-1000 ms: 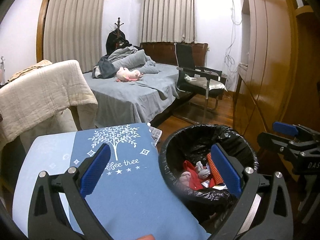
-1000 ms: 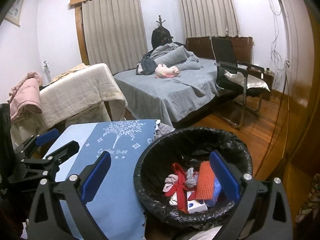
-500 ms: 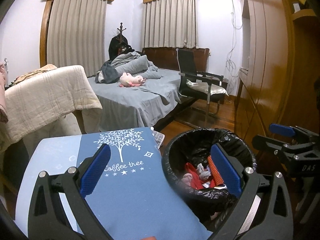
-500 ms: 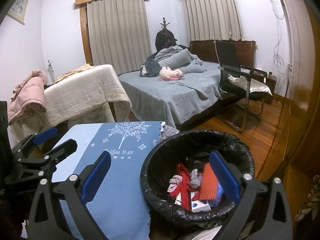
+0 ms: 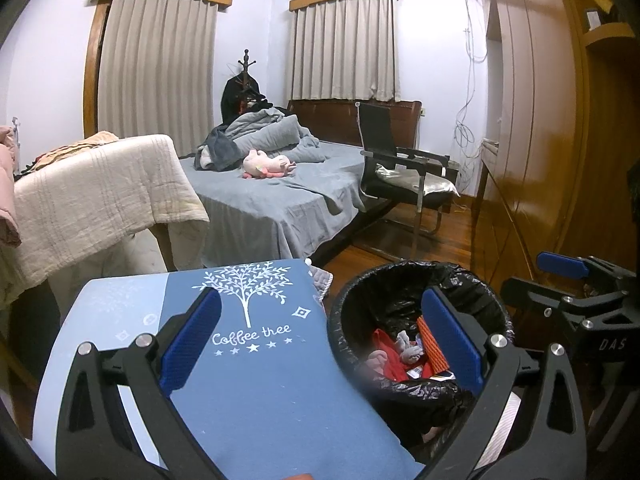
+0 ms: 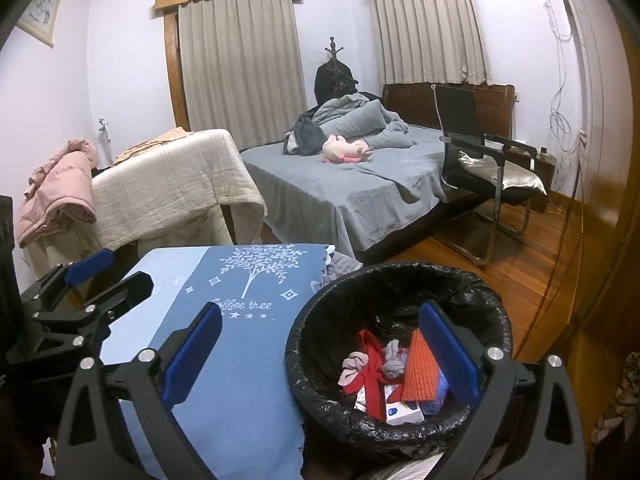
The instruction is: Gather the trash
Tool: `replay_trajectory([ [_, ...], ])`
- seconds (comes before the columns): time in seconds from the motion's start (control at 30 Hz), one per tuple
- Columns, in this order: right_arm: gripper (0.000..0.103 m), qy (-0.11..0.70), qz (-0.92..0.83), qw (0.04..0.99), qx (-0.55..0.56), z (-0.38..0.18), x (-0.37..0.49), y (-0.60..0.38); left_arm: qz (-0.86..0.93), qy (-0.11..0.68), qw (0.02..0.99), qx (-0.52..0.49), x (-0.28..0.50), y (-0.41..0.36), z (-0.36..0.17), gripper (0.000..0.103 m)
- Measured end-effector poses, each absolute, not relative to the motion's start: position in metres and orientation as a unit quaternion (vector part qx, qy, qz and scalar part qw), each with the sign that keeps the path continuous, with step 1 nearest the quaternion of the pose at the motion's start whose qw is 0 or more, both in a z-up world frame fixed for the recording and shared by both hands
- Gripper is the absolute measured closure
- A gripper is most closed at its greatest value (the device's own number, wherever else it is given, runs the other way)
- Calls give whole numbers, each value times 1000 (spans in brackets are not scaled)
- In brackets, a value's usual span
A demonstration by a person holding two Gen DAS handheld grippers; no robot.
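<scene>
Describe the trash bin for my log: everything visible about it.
The trash bin is round and lined with a crinkled, glossy black plastic bag folded over its rim. It stands upright beside the blue tablecloth, apparently on the wooden floor. It is partly filled: a red ribbon-like strip, grey-pink fabric scraps, an orange ribbed piece and a small white box lie inside. Neither pair of tongs touches it.

Dim, bluish indoor light; fisheye-bent edges, glare on the wardrobe (image 5: 532, 152).
</scene>
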State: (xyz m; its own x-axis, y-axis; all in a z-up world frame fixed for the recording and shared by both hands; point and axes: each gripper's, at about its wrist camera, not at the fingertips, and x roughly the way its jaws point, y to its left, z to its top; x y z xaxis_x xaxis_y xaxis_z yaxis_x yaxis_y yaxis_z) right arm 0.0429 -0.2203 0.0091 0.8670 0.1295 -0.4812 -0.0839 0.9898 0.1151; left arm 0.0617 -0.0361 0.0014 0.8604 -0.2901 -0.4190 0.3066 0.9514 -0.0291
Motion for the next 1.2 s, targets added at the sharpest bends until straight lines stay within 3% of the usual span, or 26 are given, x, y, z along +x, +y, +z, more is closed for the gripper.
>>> replay_trajectory([
  [1.2,6,252,55,965,46,8,43,-219,-154,215,964,20,63,-34,2,5],
])
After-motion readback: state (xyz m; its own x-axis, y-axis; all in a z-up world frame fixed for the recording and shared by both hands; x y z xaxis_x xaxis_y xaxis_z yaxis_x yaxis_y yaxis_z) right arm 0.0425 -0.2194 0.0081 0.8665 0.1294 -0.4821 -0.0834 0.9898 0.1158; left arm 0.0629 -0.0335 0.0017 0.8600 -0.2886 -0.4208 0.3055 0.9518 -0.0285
